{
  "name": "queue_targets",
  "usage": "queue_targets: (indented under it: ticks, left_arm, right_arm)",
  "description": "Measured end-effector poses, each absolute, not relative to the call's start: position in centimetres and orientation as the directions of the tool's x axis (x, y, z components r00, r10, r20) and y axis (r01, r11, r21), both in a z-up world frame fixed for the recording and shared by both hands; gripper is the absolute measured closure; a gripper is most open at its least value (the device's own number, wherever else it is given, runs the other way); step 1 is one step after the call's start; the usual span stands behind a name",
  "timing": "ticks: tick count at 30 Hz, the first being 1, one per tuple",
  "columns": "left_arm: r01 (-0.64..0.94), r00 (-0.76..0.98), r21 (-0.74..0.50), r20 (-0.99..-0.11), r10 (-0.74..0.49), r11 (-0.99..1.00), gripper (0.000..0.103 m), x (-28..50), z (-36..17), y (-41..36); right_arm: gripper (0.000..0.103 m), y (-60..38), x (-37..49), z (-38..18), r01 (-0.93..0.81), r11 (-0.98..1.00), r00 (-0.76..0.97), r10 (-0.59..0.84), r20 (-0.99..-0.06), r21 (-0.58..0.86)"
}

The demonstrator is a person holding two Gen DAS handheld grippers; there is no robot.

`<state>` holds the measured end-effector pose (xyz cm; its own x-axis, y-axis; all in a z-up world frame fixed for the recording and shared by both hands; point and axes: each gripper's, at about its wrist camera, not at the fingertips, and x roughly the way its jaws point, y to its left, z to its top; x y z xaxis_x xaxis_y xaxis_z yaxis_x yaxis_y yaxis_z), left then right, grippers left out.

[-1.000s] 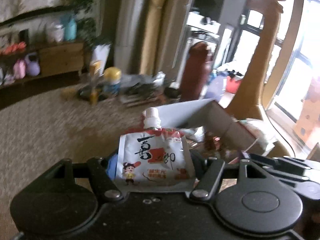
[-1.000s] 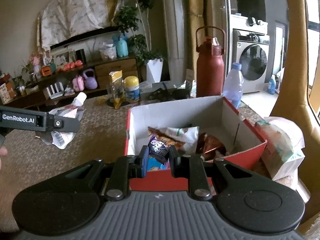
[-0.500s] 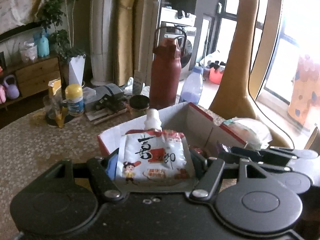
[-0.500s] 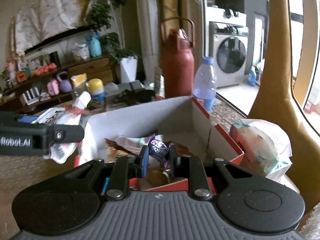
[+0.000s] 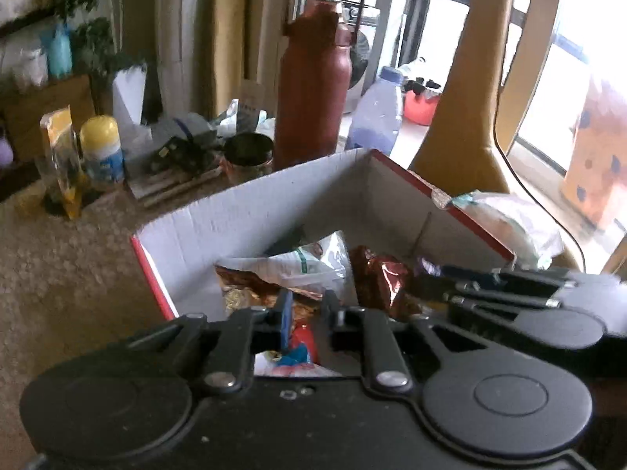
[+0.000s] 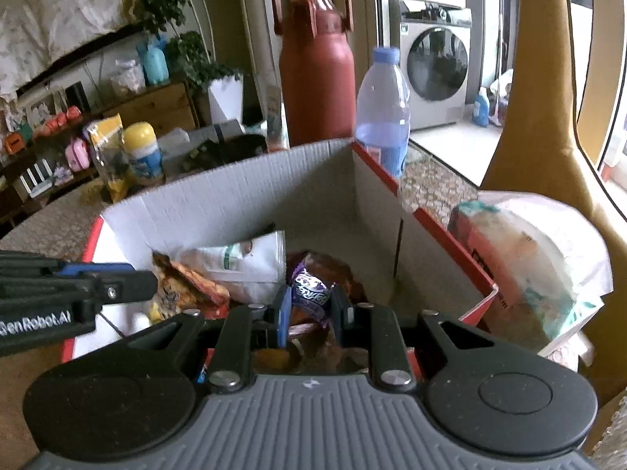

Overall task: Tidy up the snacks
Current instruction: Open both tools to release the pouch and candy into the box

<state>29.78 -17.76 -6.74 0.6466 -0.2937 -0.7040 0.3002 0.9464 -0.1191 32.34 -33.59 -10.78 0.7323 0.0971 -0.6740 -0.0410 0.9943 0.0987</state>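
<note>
My cardboard box [image 6: 243,192] sits on the table [image 5: 58,274] with its top open, and both tools hang over it. Inside lie a white bag [image 6: 239,264] toward the back, a crinkled brown wrapper [image 5: 382,278] beside it, and other packets. My right gripper [image 6: 309,307] is pinched on a small purple packet [image 6: 309,293] above the pile; I judge I should lower a little, part the fingers and let it fall clear of the walls. My left gripper [image 5: 305,319] is narrow with nothing between its fingers; a red and white pouch [image 5: 301,346] lies below it in the box.
</note>
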Motion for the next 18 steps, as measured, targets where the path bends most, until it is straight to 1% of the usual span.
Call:
queue_targets:
  ticks: [1,4,6,8,9,10,11,12,14,16,18]
  left_arm:
    - [0.304,0.639,-0.115,-0.711,-0.292,0.946,0.081,29.9,-7.0,-17.8]
    - [0.305,0.627,-0.108,-0.725,-0.285,0.946,0.077,29.9,-7.8,-17.9]
    - [0.307,0.612,-0.124,-0.734,-0.296,0.943,0.074,29.9,-8.3,-17.8]
    - [0.304,0.608,-0.126,-0.738,-0.294,0.944,0.069,29.7,-8.5,-17.7]
    - [0.303,0.606,-0.125,-0.74,-0.292,0.945,0.062,29.7,-8.7,-17.7]
    - [0.299,0.608,-0.123,-0.74,-0.289,0.946,0.052,29.6,-8.7,-17.7]
    - [0.293,0.614,-0.119,-0.737,-0.282,0.949,0.046,29.4,-8.6,-17.6]
    - [0.29,0.621,-0.116,-0.732,-0.278,0.95,0.037,29.2,-8.5,-17.5]
    - [0.284,0.637,-0.103,-0.722,-0.268,0.953,0.035,28.8,-8.2,-17.3]
    - [0.28,0.636,-0.106,-0.724,-0.267,0.954,0.028,28.5,-7.9,-17.1]
    - [0.275,0.646,-0.102,-0.717,-0.262,0.956,0.024,28.2,-7.7,-16.9]
  right_arm:
    - [0.081,-33.6,32.3,-11.0,-0.043,0.994,0.731,0.098,-0.675,0.098]
    - [0.081,-33.5,32.4,-11.5,-0.046,0.994,0.719,0.104,-0.687,0.103]
    - [0.08,-33.4,32.2,-11.6,-0.052,0.993,0.722,0.108,-0.684,0.102]
    - [0.076,-33.3,32.0,-11.5,-0.06,0.993,0.721,0.113,-0.684,0.101]
    - [0.075,-33.2,31.9,-11.4,-0.063,0.993,0.72,0.116,-0.684,0.102]
    - [0.072,-33.1,31.8,-11.2,-0.065,0.992,0.721,0.119,-0.683,0.104]
    - [0.065,-33.1,31.6,-11.0,-0.067,0.992,0.721,0.124,-0.681,0.11]
    - [0.062,-33.1,31.4,-10.9,-0.064,0.992,0.724,0.123,-0.679,0.112]
    - [0.052,-33.2,31.1,-10.6,-0.057,0.992,0.727,0.118,-0.677,0.112]
    - [0.047,-33.4,30.6,-10.4,-0.058,0.991,0.731,0.126,-0.671,0.123]
    - [0.046,-33.6,30.1,-10.1,-0.058,0.99,0.736,0.129,-0.664,0.128]
